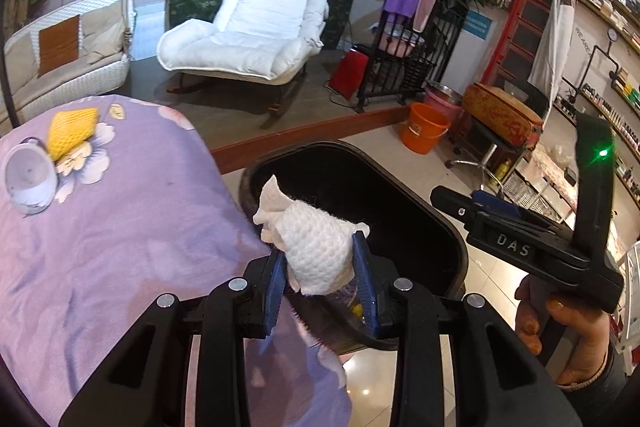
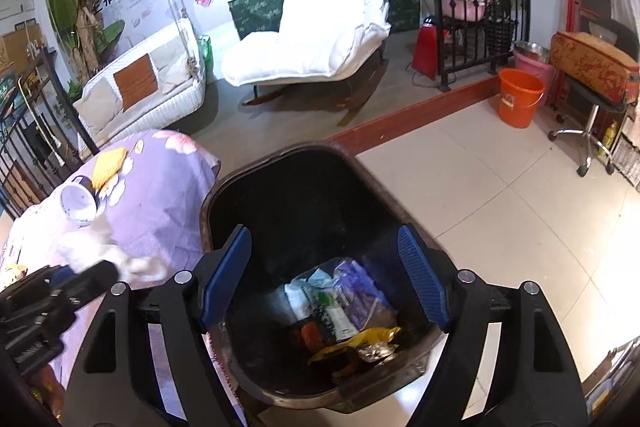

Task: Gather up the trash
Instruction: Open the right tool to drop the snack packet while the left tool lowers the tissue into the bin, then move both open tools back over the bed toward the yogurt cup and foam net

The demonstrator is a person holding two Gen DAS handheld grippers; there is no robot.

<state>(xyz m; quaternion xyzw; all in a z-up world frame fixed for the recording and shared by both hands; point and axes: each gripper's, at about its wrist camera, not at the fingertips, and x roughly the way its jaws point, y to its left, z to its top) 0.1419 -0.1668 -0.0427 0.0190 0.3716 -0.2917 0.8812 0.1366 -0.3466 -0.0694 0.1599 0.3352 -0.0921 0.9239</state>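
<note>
The left gripper [image 1: 320, 277] clamps a crumpled white paper towel [image 1: 314, 247] above the near rim of the dark plastic trash bin [image 1: 440, 227]. The right gripper [image 2: 322, 279] hangs spread wide, empty, over the bin's litter [image 2: 340, 311].

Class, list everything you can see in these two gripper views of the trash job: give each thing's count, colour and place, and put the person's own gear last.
Crumpled tissue: one, white, clamped between the left fingers at the bin's rim.
Trash bin: one, dark brown, on the floor beside the table.
Wrappers: several, mixed colours, at the bin's bottom.
Cup: one, white, lying on the tablecloth.
Foam net: one, yellow, behind the cup.
Tablecloth: one, purple floral.
Bucket: one, orange, on the floor.
Rocking chair: one, white.
Left gripper: blue pads, shut.
Right gripper: open above the bin.
</note>
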